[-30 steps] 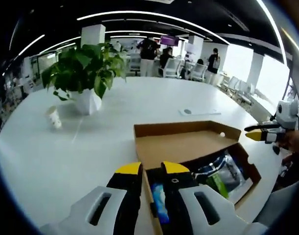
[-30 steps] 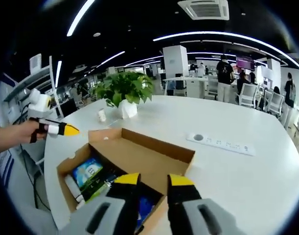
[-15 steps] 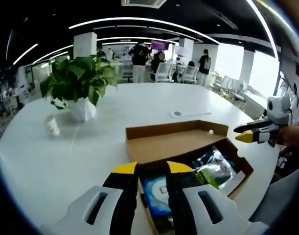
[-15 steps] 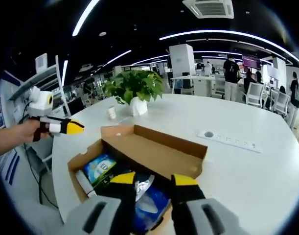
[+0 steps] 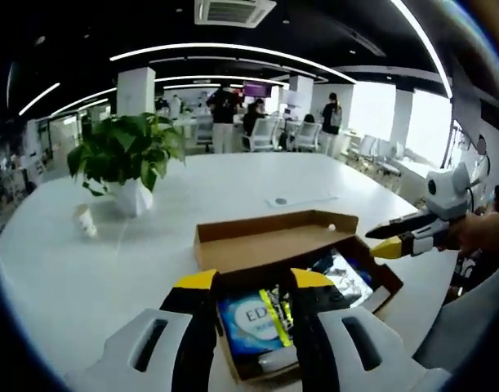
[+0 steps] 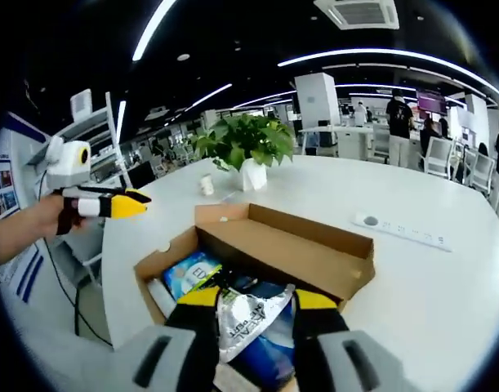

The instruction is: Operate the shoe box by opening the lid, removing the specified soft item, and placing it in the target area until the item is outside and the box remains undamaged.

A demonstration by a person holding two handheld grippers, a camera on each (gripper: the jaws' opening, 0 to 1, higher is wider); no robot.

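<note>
The brown cardboard shoe box (image 5: 291, 245) sits open on the broad white round bench (image 5: 110, 261), its lid (image 6: 286, 245) standing up along the far side, seen from the right gripper view. Inside lie several soft packets: a blue printed pouch (image 5: 249, 320) with a yellow-green strip across it at the near end in the left gripper view, and a silvery foil pouch (image 6: 247, 317) lying over a blue one at the near end in the right gripper view (the lettering is too blurred to read). The left tongs (image 5: 245, 282) hang over the near end of the box with their yellow-tipped black jaws apart, the blue pouch showing between them; whether they touch it I cannot tell. The right tongs (image 6: 257, 298) hang over the opposite end, jaws likewise apart, the silvery pouch showing between them. In the left gripper view the right tongs appear at the right, past the box's edge, held in a hand (image 5: 478, 233); in the right gripper view the left tongs appear at the left, held in a hand (image 6: 45, 220) beyond the bench's edge. Farther off on the bench stand a leafy green plant in a white faceted pot (image 5: 126, 159), a small white cup (image 5: 86, 220) near it, and a flat white power strip (image 6: 400, 231) to the right of the box.
</note>
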